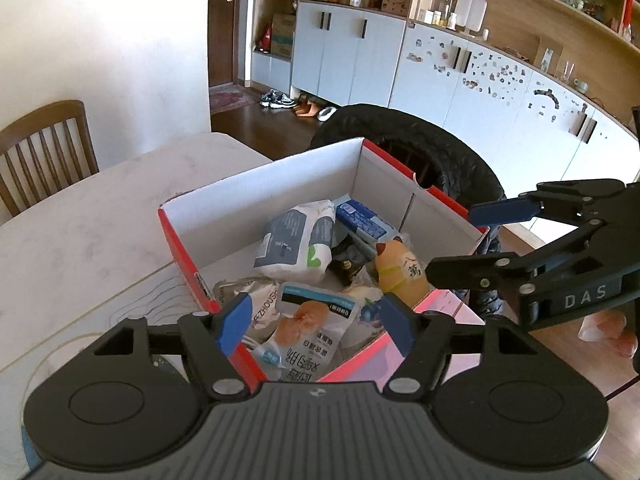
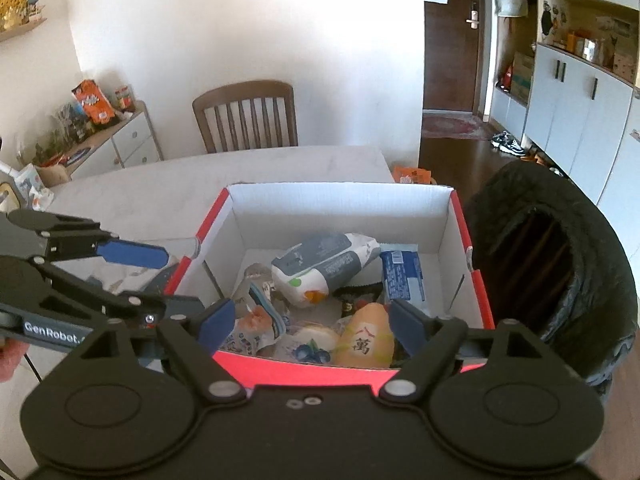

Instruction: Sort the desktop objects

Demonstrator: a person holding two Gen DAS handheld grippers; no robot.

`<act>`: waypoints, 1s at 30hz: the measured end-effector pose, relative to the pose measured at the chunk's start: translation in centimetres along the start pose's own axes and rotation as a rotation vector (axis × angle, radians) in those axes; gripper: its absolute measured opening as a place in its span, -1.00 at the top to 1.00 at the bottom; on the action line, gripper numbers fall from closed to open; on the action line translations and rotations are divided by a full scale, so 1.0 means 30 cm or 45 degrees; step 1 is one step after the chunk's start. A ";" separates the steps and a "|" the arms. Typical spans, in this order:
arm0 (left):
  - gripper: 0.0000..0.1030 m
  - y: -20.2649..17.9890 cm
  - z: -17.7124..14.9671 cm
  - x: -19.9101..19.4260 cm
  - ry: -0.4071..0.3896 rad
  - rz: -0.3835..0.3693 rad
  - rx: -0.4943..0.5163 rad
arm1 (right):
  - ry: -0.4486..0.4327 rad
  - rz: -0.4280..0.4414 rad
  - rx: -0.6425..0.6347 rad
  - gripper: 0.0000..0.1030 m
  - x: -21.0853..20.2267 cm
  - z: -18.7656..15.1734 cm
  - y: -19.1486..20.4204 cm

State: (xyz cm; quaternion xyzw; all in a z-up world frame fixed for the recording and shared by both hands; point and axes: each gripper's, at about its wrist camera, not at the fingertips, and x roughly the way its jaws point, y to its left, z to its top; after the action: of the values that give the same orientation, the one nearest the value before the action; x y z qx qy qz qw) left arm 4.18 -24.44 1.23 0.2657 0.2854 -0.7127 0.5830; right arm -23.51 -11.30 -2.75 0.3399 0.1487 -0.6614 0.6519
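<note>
A red cardboard box with white inside walls (image 1: 280,196) (image 2: 340,208) stands on the pale table. It holds several items: a grey-white pouch (image 1: 298,242) (image 2: 324,266), a blue packet (image 1: 362,220) (image 2: 402,276), a snack pack with an orange picture (image 1: 308,328) (image 2: 256,326), and a yellow cat-shaped toy (image 1: 400,274) (image 2: 366,340). My left gripper (image 1: 316,326) is open and empty above the box's near left corner; it also shows in the right wrist view (image 2: 160,280). My right gripper (image 2: 310,326) is open and empty above the box's near rim; it also shows in the left wrist view (image 1: 452,242).
The pale table (image 1: 80,232) (image 2: 160,188) extends left of the box. A wooden chair (image 1: 44,148) (image 2: 246,116) stands at its far side. A black-lined bin (image 1: 436,160) (image 2: 560,264) stands right of the box. Cabinets (image 1: 460,76) line the far wall.
</note>
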 end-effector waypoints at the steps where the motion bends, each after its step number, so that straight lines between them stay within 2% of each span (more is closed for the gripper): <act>1: -0.47 0.001 -0.004 -0.003 0.001 -0.001 -0.008 | -0.005 -0.009 0.000 -0.65 -0.005 -0.004 0.002; 8: -0.77 0.004 -0.040 -0.027 -0.006 -0.006 -0.013 | -0.021 -0.067 0.020 -0.68 -0.030 -0.041 0.011; 24: -0.85 0.003 -0.085 -0.101 -0.048 -0.035 0.020 | 0.002 -0.167 0.045 -0.69 -0.067 -0.088 0.045; 30: -0.85 -0.012 -0.102 -0.126 -0.068 -0.029 0.079 | 0.020 -0.172 0.045 -0.69 -0.079 -0.097 0.058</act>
State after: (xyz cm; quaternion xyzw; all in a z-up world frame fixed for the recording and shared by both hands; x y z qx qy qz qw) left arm 4.65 -19.63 1.82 0.2611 0.2506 -0.7347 0.5738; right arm -21.27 -7.81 -2.90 0.3457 0.1645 -0.7038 0.5984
